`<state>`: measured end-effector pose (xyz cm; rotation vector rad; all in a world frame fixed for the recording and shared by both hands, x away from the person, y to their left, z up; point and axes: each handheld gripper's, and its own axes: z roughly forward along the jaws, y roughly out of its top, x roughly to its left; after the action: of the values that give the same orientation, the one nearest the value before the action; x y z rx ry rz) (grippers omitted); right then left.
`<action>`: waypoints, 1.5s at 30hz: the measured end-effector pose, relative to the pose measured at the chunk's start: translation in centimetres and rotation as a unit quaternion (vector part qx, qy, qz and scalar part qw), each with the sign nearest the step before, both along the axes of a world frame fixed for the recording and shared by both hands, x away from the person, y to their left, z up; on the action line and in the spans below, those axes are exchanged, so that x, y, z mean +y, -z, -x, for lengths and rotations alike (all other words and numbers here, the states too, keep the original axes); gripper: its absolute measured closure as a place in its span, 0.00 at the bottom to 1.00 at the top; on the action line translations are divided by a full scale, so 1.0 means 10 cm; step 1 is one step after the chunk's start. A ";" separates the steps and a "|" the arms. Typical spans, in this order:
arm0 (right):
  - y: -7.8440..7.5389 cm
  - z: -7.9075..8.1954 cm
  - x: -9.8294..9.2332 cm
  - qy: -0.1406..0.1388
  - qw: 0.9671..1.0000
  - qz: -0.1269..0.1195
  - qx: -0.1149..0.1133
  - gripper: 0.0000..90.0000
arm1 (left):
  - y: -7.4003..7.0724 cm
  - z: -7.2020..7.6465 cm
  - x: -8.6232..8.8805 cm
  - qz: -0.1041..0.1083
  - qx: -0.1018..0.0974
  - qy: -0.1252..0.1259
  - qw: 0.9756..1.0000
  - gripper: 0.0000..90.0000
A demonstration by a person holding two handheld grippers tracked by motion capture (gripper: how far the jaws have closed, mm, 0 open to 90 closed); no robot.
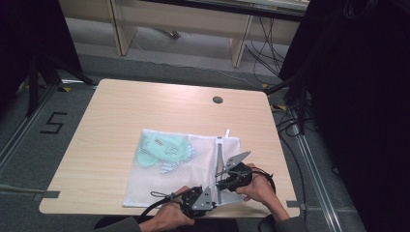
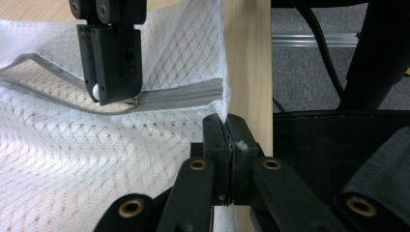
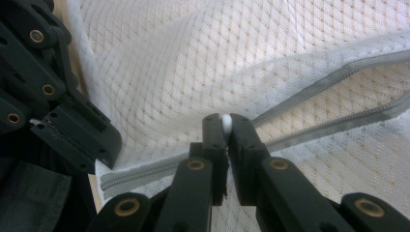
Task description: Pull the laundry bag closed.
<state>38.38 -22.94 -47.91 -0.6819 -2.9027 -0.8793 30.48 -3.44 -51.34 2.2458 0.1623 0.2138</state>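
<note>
both grippers clamped on mesh bag at its zipper end

white mesh laundry bag point(image 1: 183, 166) lies flat on the near right part of the wooden table point(image 1: 121, 111), with a pale green garment point(image 1: 164, 147) inside its far left part. the grey zipper point(image 1: 219, 159) runs along the bag's right edge, partly open, its two tapes gaping apart in the right gripper view point(image 3: 333, 96).

left gripper point(image 2: 226, 133) is clenched on the bag's near right corner, right at the closed end of the zipper, by the table edge; mesh fabric is pinched between the jaws. in the high view it sits at the near edge point(image 1: 205, 198), held in the person's left hand point(image 1: 167, 217).

right gripper point(image 3: 225, 126) is clenched on the white zipper pull point(image 3: 225, 121), just beside the left gripper. seen from the left gripper view point(image 2: 113, 92) it points down onto the zipper, pull showing as a white knob point(image 2: 95, 91). right hand point(image 1: 258, 188) holds it.
</note>
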 end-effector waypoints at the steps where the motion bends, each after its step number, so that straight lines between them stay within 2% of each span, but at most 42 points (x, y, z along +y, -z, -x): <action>1: 0.00 0.00 0.00 0.000 1.000 0.000 0.000 0.96 | 0.00 0.00 0.00 0.000 0.000 0.000 1.000 0.98; 5: 0.00 -0.02 -0.01 0.002 1.000 0.001 0.000 0.96 | 0.01 0.02 -0.01 0.007 0.003 -0.002 1.000 0.98; 9: 0.00 -0.04 -0.01 0.004 1.000 0.000 -0.002 0.96 | 0.01 0.01 -0.01 0.007 -0.006 0.002 1.000 0.98; 13: 0.00 -0.06 -0.01 0.003 1.000 0.001 -0.003 0.96 | 0.00 0.02 -0.01 0.010 -0.005 -0.001 1.000 0.98; 27: 0.00 -0.14 -0.02 0.008 1.000 0.004 -0.010 0.96 | 0.01 0.04 0.00 0.001 0.000 -0.010 1.000 0.98; 28: 0.00 -0.15 -0.02 0.013 1.000 0.005 -0.016 0.96 | 0.01 0.04 0.00 0.000 0.000 -0.010 1.000 0.98; 31: -0.01 -0.17 -0.02 0.015 1.000 0.000 -0.013 0.96 | 0.00 0.04 0.00 0.002 -0.007 -0.014 1.000 0.98; 32: 0.00 -0.17 -0.02 0.014 1.000 0.000 -0.013 0.96 | 0.00 0.04 0.01 -0.001 -0.005 -0.012 1.000 0.98; 33: 0.00 -0.18 -0.02 0.014 1.000 0.000 -0.013 0.96 | 0.00 0.02 0.00 0.001 -0.010 0.005 1.000 0.98; 36: 0.00 -0.19 -0.02 0.016 1.000 0.004 -0.018 0.96 | 0.00 0.02 -0.01 0.000 -0.011 0.007 1.000 0.98; 38: -0.01 -0.20 -0.02 0.016 1.000 0.002 -0.012 0.96 | 0.00 0.02 -0.01 0.001 -0.010 0.006 1.000 0.98; 41: -0.01 -0.21 -0.02 0.018 1.000 0.003 -0.020 0.96 | 0.00 0.01 0.00 0.000 -0.010 0.008 1.000 0.98; 45: 0.00 -0.21 -0.02 0.016 1.000 0.002 -0.015 0.96 | 0.00 0.02 -0.01 0.003 -0.005 0.005 1.000 0.98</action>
<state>40.50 -23.16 -47.86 -0.7249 -2.9277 -0.8956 30.31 -3.50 -51.34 2.2384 0.1467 0.2199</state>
